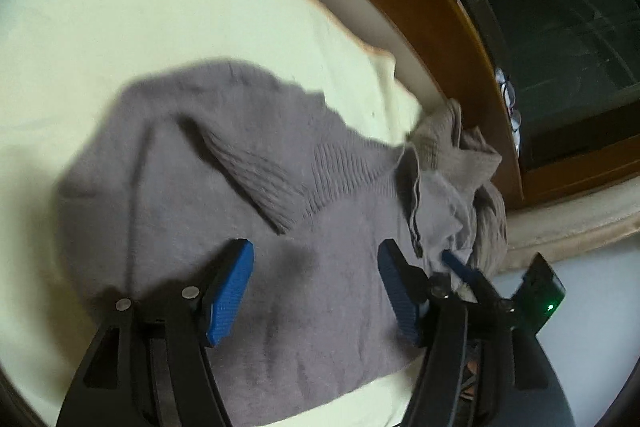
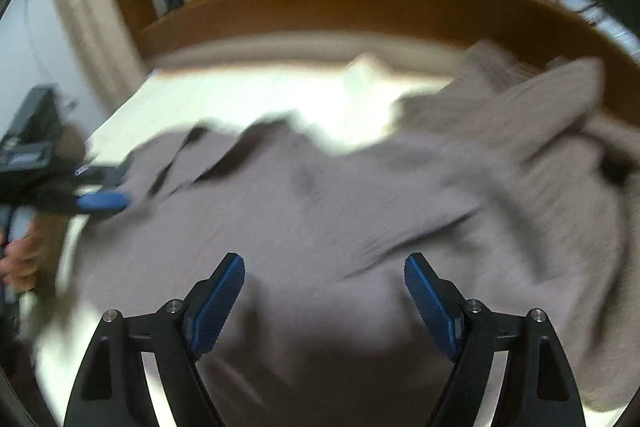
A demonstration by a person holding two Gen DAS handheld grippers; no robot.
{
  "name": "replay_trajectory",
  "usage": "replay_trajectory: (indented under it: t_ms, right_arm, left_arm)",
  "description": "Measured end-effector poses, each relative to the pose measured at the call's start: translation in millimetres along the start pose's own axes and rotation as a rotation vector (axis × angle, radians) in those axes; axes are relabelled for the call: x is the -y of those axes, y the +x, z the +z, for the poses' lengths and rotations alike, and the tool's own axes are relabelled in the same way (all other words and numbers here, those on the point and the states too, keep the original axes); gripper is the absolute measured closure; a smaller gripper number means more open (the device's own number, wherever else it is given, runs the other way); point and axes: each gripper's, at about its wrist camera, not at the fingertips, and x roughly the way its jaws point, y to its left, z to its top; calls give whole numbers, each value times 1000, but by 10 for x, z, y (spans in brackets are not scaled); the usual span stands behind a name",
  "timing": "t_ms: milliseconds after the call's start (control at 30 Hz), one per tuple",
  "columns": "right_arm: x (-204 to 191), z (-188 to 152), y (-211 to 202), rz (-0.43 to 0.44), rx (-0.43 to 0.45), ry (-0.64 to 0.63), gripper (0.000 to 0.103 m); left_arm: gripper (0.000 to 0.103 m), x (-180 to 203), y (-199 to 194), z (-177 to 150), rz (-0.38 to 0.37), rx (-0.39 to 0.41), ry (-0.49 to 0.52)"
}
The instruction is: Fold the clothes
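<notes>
— What's there to fold?

— A grey-mauve knit sweater (image 1: 224,187), soft and fuzzy, spread mostly flat on a pale yellow-white sheet (image 1: 120,27).

— Neatly?

— Partly. One ribbed cuff (image 1: 260,183) lies diagonally across the body, with a ribbed band beside it.

— Anything else?

— A beige knit garment (image 1: 460,155), crumpled in a heap at the sweater's far edge, touching it — bunched against the wooden bed frame (image 1: 440,7).
</notes>
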Motion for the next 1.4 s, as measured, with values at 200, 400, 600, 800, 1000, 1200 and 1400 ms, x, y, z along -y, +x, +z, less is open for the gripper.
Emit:
replay_trajectory:
  t_ms: [200,400,600,800,1000,1200,1400]
  right_arm:
    - [26,226,393,91,-72,2,19]
    - [358,507,83,-83,307,43,19]
    - [699,370,-179,-148,325,183,19]
    - [727,-224,-549,-193,225,180,19]
    - [630,-648,-737,-167,201,191,19]
    - [394,-839,-485,-215,101,116,19]
    - [933,-918,-587,-141,151,370,19]
  left_arm:
    - [34,39,144,381,43,81,-42]
    - [34,-78,-149,682,34,313,-105]
    - [31,-155,-246,496,73,259,-118]
    - [31,-177,-340,17,90,190,-38]
    - [26,-86,-247,-282,103,205,64]
    - [26,-186,-335,-422,150,251,131]
    - [26,-278,-387,-450,129,238,103]
